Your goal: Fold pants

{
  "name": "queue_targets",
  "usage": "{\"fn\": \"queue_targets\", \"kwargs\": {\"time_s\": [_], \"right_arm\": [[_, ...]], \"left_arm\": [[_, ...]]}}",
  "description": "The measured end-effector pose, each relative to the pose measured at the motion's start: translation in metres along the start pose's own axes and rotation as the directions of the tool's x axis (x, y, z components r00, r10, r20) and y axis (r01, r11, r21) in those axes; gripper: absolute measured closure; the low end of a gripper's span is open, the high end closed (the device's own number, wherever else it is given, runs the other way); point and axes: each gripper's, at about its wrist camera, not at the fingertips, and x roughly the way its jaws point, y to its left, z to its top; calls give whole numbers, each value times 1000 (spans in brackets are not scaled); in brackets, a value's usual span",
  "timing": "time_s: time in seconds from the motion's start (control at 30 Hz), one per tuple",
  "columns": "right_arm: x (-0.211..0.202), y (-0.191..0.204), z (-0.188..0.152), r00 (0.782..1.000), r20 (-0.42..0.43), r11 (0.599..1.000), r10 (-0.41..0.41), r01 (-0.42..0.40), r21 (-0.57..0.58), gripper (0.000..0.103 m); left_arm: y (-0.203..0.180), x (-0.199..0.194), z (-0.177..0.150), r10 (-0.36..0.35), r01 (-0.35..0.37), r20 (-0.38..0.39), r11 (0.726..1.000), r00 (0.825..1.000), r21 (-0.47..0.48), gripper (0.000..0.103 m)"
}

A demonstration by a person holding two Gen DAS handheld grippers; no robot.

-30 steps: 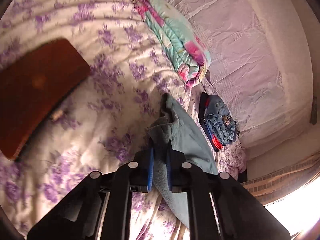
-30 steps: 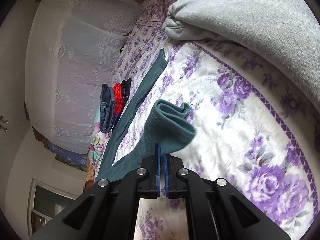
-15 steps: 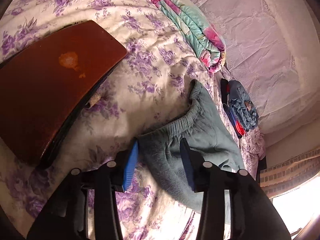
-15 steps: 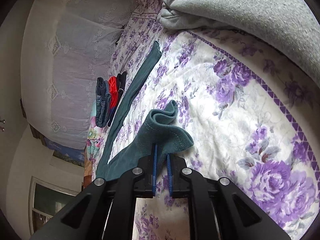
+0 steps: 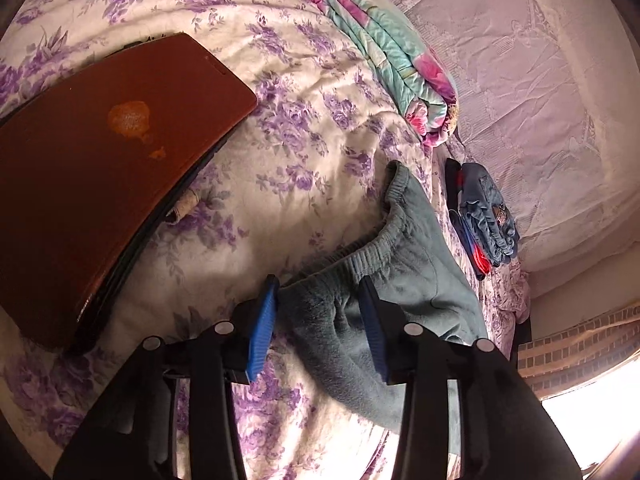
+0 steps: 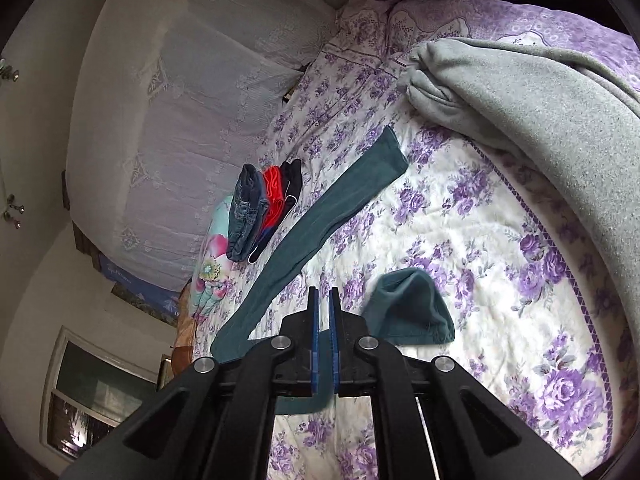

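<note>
No readable writing anywhere. Left hand-held gripper (image 5: 318,322) stands spread, the fleecy teal sweatpants' (image 5: 404,280) ribbed waistband lying loose between its blue pads on the floral bedspread (image 5: 280,120). Right hand-held gripper (image 6: 323,336) is pressed together, empty, one cuff (image 6: 412,308) just right of it. A brown board (image 5: 100,184) lies left.

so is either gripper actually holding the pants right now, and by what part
No, neither. The left gripper stands open, its pads astride the waistband of the teal pants without pressing. The right gripper is shut on nothing; the leg end lies free beside it.
</note>
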Motion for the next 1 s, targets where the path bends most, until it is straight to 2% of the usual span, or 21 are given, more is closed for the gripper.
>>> {"fn": "queue_targets", "kwargs": {"time_s": [0.1,0.17,0.2,0.23,0.27,0.3,0.33,0.43,0.57,0.6,0.63,0.67,0.73,0.83,0.9,0.93,1.0], "right_arm": [[11,-3,1,999,-32,1000,-18,18,5,97],[19,-5,6,996,-87,999,-28,31,40,96],[20,-7,4,994,-112,997,-19,27,66,88],[18,-9,0,993,-120,996,-12,22,84,60],[15,-10,-6,994,-107,996,-22,31,84,40],[12,-12,-15,994,-97,996,-57,64,69,28],[12,-17,-24,989,-111,992,-99,107,64,28],[19,-46,-42,984,-156,978,-87,114,175,28],[37,-56,-36,986,-123,973,-110,132,192,33],[41,-54,-32,987,-109,974,-115,133,181,46],[46,-51,-28,987,-105,977,-122,138,165,81],[51,-46,-25,987,-101,979,-122,137,149,99],[53,-26,-13,992,-68,990,-107,113,87,98],[39,20,18,999,35,1000,-15,15,-5,98],[23,47,32,995,92,997,47,-40,-68,98],[15,54,34,992,112,994,56,-45,-101,98],[8,40,28,994,107,994,-4,16,-112,98]], "left_arm": [[1,3,5,-2,2,-18,1000,1000,-17,64],[1,3,6,-4,3,-19,999,1000,-31,63],[1,3,5,-3,3,-15,1000,1000,-29,63],[1,3,3,-2,2,-10,1000,1000,-20,63],[1,3,1,-1,1,-4,1000,1000,-8,63],[0,3,0,-1,1,2,1000,1000,4,63],[0,4,-1,0,0,8,1000,1000,13,63],[-3,5,-1,19,-19,16,999,1000,35,63],[-10,6,-3,39,-41,27,997,999,65,58],[-10,7,-4,44,-47,33,996,998,73,57],[-11,7,-5,48,-51,39,996,998,79,57],[-11,7,-6,50,-54,46,995,998,83,57],[-11,6,-6,50,-54,50,995,997,81,57],[-9,6,-3,48,-50,39,997,998,57,57],[-8,6,-1,41,-42,32,998,999,42,57],[-7,5,-1,34,-35,30,999,999,39,57],[-5,5,-2,21,-22,29,999,999,38,57]]}}
